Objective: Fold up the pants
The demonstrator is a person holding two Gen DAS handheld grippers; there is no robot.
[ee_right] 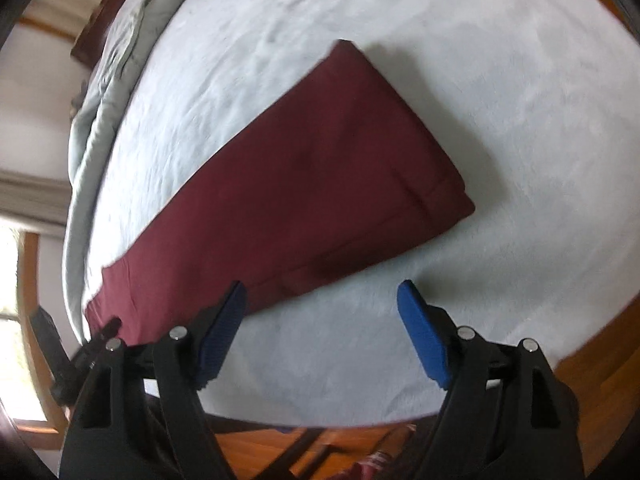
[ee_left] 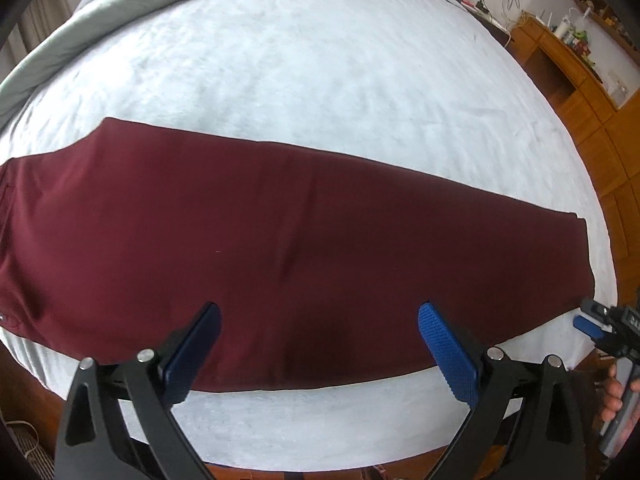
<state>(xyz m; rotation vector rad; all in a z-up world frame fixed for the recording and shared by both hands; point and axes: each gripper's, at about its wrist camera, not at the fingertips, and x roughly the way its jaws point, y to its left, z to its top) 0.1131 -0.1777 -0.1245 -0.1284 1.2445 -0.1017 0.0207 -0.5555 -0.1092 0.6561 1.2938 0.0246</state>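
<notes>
Left wrist: pants [ee_left: 280,248] flat (unheld).

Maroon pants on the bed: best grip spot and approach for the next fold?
Probably the hem end of the maroon pants, at its two corners, coming down from above at that short edge. The pants lie flat as one long strip on the white sheet, so that free edge can lift toward the waist. Right gripper and left gripper are open.

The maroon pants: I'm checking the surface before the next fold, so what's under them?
The pants lie flat on the white sheet, which shows all around them. The part of the sheet directly underneath is covered.
</notes>
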